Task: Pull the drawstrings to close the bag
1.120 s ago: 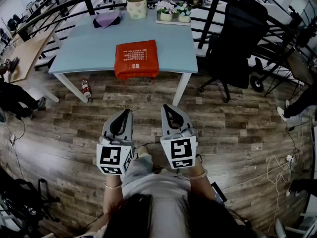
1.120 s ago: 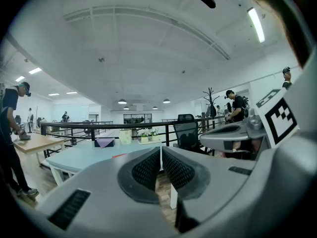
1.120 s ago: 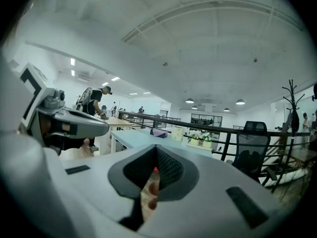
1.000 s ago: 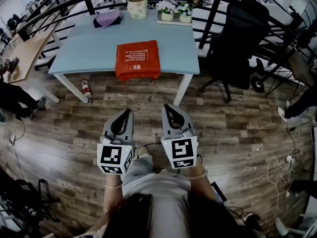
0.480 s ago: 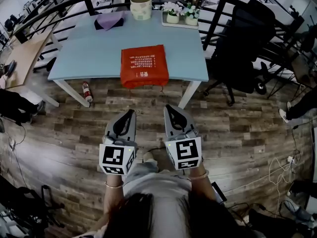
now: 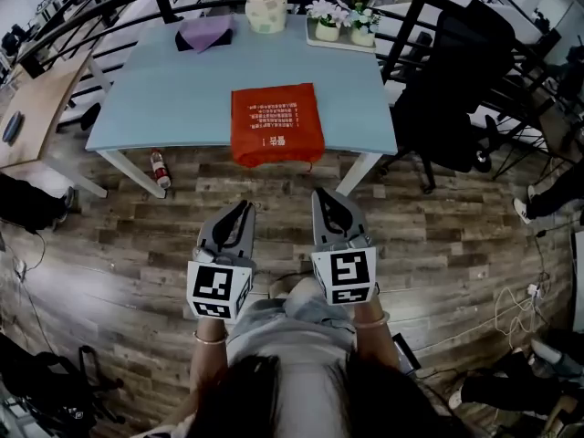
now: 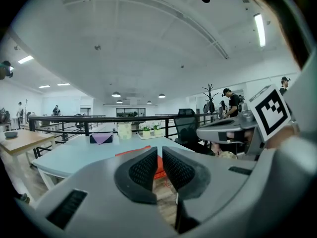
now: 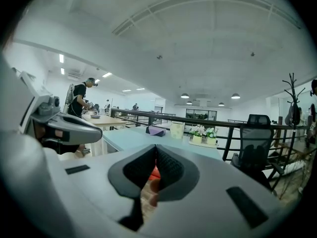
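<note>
Since the earlier frames the table (image 6: 164, 99) and the orange drawstring bag (image 6: 276, 124) have slid lower and to the right in the head view, so the person now stands closer to them. The bag lies flat at the table's near edge, its front hem hanging slightly over, apart from both tools.

The left tool (image 6: 245, 206) and right tool (image 6: 321, 195) are held side by side over the wooden floor (image 6: 438, 235), short of the table, tips pointing toward it. In the left gripper view the left tool's pads (image 7: 144, 168) are closed to a thin slit with nothing between them. In the right gripper view the right tool's pads (image 8: 168, 166) meet, empty.

Farther back on the table sit a purple cloth (image 6: 204, 33), a pale pot (image 6: 265, 9) and a tray of small flowering plants (image 6: 344, 21). A black office chair (image 6: 447, 80) stands at the table's right.
</note>
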Motion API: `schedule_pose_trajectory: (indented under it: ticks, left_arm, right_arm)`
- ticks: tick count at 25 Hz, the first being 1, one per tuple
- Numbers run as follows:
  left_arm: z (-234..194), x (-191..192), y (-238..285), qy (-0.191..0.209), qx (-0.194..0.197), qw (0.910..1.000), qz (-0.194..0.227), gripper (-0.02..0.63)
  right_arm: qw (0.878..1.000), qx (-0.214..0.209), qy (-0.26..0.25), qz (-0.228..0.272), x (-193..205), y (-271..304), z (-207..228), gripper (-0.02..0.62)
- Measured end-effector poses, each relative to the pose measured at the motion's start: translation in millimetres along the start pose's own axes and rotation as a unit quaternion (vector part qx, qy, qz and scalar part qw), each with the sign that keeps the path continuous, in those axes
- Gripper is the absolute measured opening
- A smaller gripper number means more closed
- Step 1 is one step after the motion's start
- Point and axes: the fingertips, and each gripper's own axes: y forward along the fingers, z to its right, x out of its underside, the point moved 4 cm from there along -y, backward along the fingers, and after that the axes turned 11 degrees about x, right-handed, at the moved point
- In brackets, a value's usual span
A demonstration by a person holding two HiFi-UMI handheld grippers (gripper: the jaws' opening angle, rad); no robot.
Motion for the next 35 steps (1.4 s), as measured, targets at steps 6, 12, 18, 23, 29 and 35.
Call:
schedule_pose_trajectory:
  ticks: [6,12,18,23,29,35]
  left_arm:
    - [-20,2,14,-0.004,0.006,1.0,0.003,0.028]
    - [-38,10,34,-0.017,0.014,0.9996,-0.02,0.028]
    - [-60,11,62,-0.026,0.007,0.9993,-0.026,0.028]
    - [-74,20,85,-0.037,0.003,0.9983,-0.044,0.029]
    - [-84,32,109,-0.046,-0.002,0.9976,-0.051,0.029]
    - [-98,51,130,-0.063,-0.011,0.9953,-0.072,0.066]
  right_arm:
    - [1.0,0.003,-0.002,-0.005,-1,21,-8,0.026]
    - [1.0,0.002,0.0,-0.018,3,49,-2,0.028]
    - [0.999,-0.002,-0.001,-0.032,7,82,9,0.028]
    - [0.999,-0.008,0.0,-0.054,20,109,18,0.028]
    - [0.997,-0.023,0.007,-0.072,37,136,26,0.028]
    - [0.995,-0.041,0.015,-0.091,57,157,32,0.029]
